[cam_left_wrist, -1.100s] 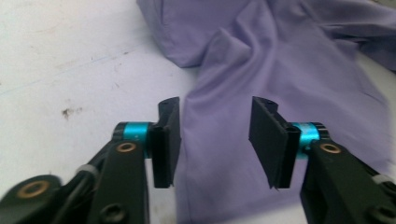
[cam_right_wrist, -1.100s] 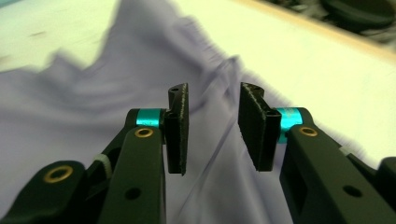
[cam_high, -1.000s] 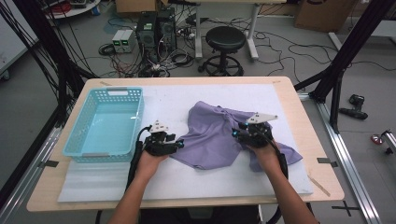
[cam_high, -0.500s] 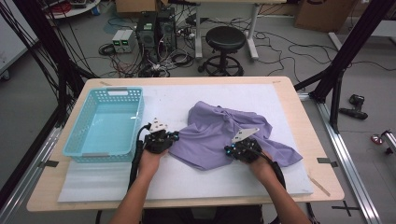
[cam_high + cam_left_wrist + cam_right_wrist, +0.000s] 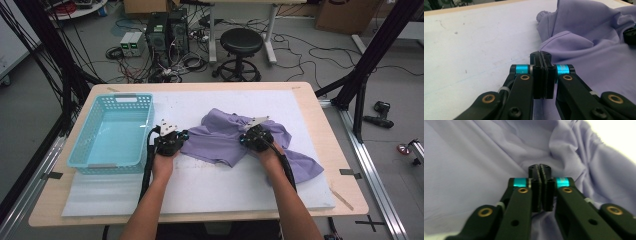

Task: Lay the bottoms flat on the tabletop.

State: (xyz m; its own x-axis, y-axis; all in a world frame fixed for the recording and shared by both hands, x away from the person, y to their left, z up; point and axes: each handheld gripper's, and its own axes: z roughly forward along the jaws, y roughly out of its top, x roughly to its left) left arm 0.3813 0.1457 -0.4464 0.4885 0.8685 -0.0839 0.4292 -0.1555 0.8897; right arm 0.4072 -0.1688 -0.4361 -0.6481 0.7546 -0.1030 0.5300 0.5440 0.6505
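Blue basket (image 5: 111,131) at the table's (image 5: 200,220) left, white mat (image 5: 215,185) underneath, purple shirt (image 5: 225,142) crumpled mid-table, left gripper (image 5: 171,141) pressed together at its left edge, right gripper (image 5: 256,137) jaws nearly together, just opening slightly, over its folds.

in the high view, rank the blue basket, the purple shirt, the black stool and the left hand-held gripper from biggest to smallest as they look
1. Purple shirt and blue basket: look alike in spread, so unranked.
2. Black stool, though it stands farther from the camera.
3. Left hand-held gripper.
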